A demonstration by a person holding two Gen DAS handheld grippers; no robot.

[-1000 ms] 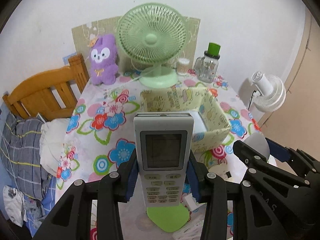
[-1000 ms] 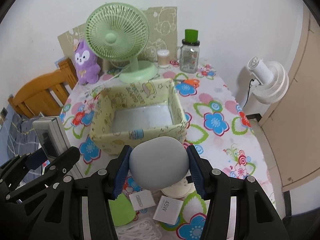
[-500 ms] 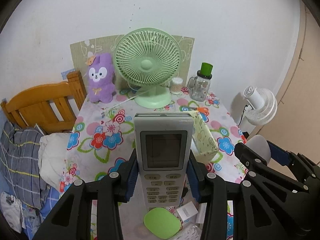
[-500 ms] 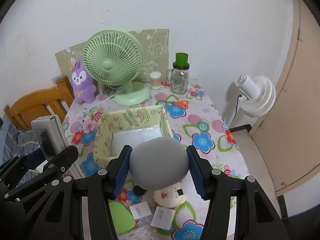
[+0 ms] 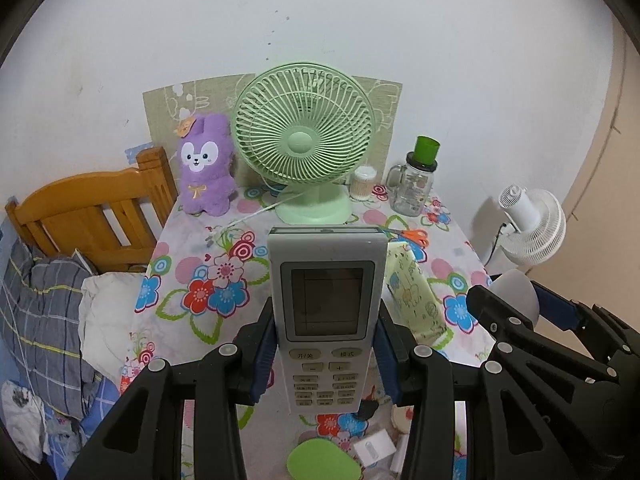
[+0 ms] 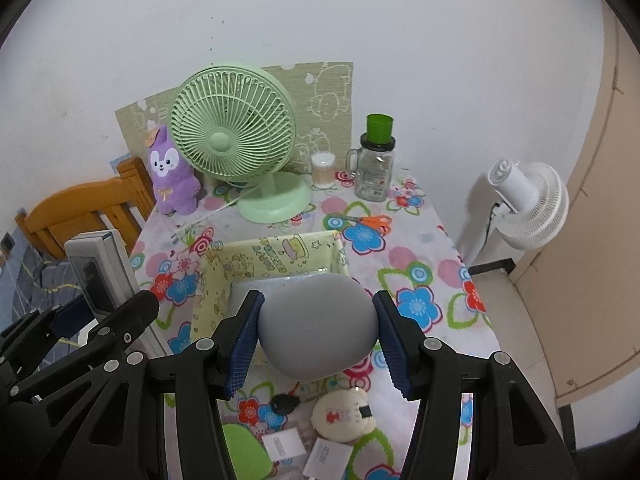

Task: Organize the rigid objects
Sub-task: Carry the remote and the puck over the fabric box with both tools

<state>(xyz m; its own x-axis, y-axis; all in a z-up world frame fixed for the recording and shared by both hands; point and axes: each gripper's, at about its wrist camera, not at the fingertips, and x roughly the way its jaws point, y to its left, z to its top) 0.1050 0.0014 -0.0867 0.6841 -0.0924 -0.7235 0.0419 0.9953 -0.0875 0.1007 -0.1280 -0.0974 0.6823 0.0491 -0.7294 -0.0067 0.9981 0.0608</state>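
My left gripper (image 5: 326, 356) is shut on a white air-conditioner remote (image 5: 327, 304), held upright with its screen facing the camera, above the floral table. My right gripper (image 6: 318, 338) is shut on a grey rounded case (image 6: 318, 326), held over the near wall of a yellow cartoon-print box (image 6: 276, 258). That box (image 5: 414, 296) shows partly behind the remote in the left wrist view. The remote (image 6: 102, 276) and left gripper appear at the left of the right wrist view. Small items lie on the near table: a green oval case (image 6: 246, 454), a round cream case (image 6: 344, 414), white packets (image 6: 326, 456).
A green desk fan (image 6: 234, 142), a purple plush rabbit (image 6: 172, 178), a cotton-swab jar (image 6: 323, 168), a glass jar with green lid (image 6: 374, 168) and orange scissors (image 6: 370, 221) occupy the far table. A wooden bed frame (image 5: 88, 216) is left, a white floor fan (image 6: 524, 204) right.
Both grippers rose and drew back from the table with their objects still held; the fan, box and plush now look smaller and farther, and more of the near table shows.
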